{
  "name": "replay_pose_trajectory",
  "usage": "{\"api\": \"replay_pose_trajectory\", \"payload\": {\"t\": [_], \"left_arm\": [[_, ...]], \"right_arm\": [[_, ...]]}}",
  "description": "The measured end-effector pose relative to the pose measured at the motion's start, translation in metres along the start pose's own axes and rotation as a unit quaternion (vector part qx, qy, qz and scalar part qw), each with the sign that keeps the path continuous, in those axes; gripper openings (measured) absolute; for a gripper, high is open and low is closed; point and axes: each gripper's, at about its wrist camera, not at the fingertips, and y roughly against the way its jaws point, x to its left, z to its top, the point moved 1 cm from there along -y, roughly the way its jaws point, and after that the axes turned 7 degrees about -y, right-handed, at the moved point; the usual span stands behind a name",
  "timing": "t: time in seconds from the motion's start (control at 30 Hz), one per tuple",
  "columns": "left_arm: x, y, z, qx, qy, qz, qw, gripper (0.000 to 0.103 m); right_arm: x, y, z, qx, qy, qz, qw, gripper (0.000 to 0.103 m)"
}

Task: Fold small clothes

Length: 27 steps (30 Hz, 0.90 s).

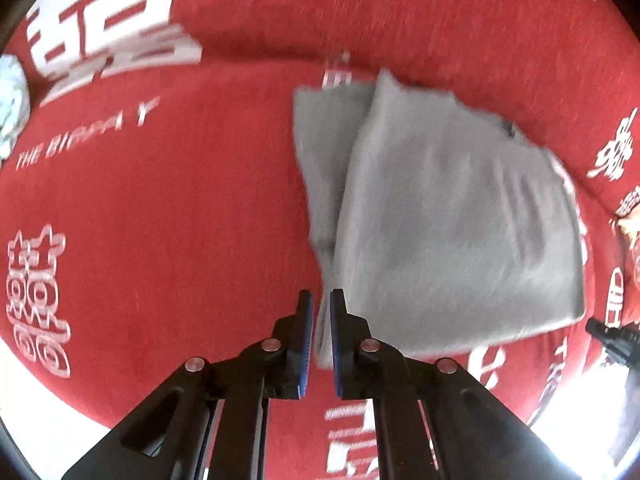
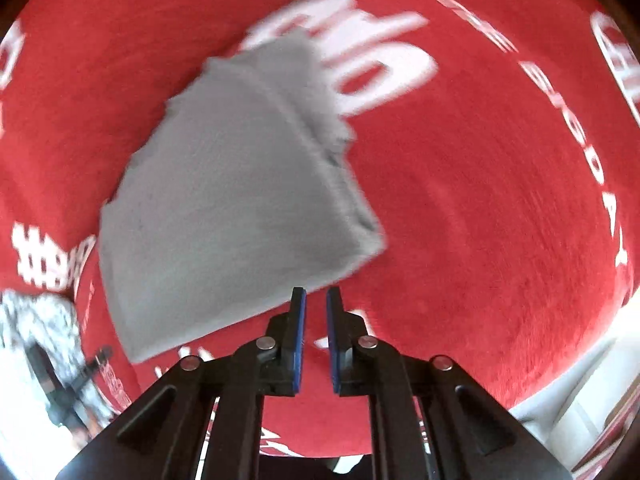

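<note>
Right now I am looking down both sets of fingers at a red cloth with white printed characters (image 1: 168, 208) that is covering the surface. My left fingers (image 1: 321, 300) are sitting nearly together, and a corner of the grey garment (image 1: 440, 220) is lying between their blue pads, so they are clamped on it; the rest of the garment is spreading ahead of those fingers and to their right, folded into overlapping layers and blurred. My right fingers (image 2: 316, 298) are also drawn almost together, with only a narrow slot showing red cloth between the tips; the garment's near edge is ending just ahead of and to the left of them, and I cannot tell whether they are pinching any of it. From the right view the grey garment (image 2: 224, 200) is stretching away to the upper left of the fingers. A pale crumpled item (image 1: 12, 100) is lying far left of my left fingers.
</note>
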Motion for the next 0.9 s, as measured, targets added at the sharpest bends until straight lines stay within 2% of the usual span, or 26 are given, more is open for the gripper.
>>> {"api": "replay_pose_trajectory", "payload": {"t": [0.1, 0.23, 0.4, 0.5, 0.57, 0.63, 0.77, 0.9], "left_arm": [[-0.008, -0.011, 0.035, -0.013, -0.013, -0.002, 0.9998, 0.010], [-0.018, -0.030, 0.074, -0.017, -0.017, -0.013, 0.9996, 0.010], [-0.025, -0.064, 0.100, -0.009, -0.018, 0.000, 0.9998, 0.010], [-0.014, -0.083, 0.104, 0.001, -0.002, 0.010, 0.9999, 0.010], [-0.008, -0.085, 0.105, -0.001, 0.006, -0.005, 1.0000, 0.010], [-0.003, -0.082, 0.105, 0.002, 0.013, -0.012, 0.9998, 0.010], [-0.001, -0.072, 0.101, 0.010, 0.005, 0.011, 0.9999, 0.010], [0.000, -0.057, 0.089, 0.020, 0.010, -0.005, 0.9997, 0.010]], "right_arm": [[0.024, -0.009, 0.011, -0.004, 0.029, 0.002, 1.000, 0.011], [0.050, -0.031, 0.034, -0.006, 0.035, 0.012, 0.999, 0.011], [0.069, -0.056, 0.050, -0.002, 0.046, 0.010, 0.999, 0.011], [0.068, -0.069, 0.056, 0.004, 0.047, -0.004, 0.999, 0.011], [0.062, -0.073, 0.061, 0.006, 0.033, 0.002, 0.999, 0.007], [0.056, -0.069, 0.065, -0.001, 0.023, 0.002, 1.000, 0.007], [0.045, -0.059, 0.069, -0.011, -0.001, -0.015, 1.000, 0.007], [0.048, -0.051, 0.062, -0.006, 0.009, -0.023, 1.000, 0.012]]}}
